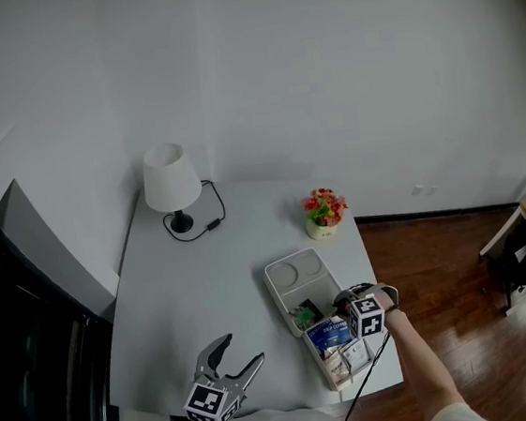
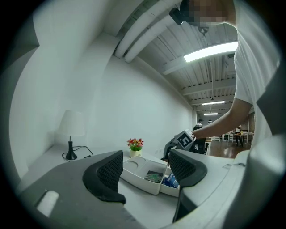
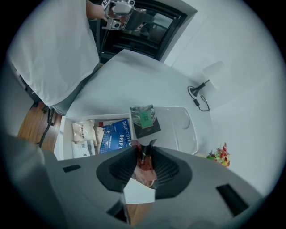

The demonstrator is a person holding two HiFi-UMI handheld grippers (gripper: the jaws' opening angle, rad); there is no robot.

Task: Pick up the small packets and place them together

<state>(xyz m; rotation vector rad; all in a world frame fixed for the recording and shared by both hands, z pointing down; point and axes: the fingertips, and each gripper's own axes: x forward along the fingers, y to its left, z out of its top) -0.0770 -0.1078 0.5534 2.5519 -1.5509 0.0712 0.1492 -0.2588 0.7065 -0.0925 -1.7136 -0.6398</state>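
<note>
Right claw [image 3: 143, 151] clamped on a small reddish-brown packet [image 3: 145, 169], above the white divided tray [image 3: 185, 129]. In the tray: blue packet [image 3: 114, 134], dark green-labelled packet [image 3: 144, 120], pale packets [image 3: 83, 132]. Left claw [image 1: 241, 349] apart, empty, over the surface [image 1: 214, 276] near its front edge.

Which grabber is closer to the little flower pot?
Right. The right gripper, shut on a reddish packet, is over the tray near the flower pot; the left gripper is open at the table's near edge.
</note>
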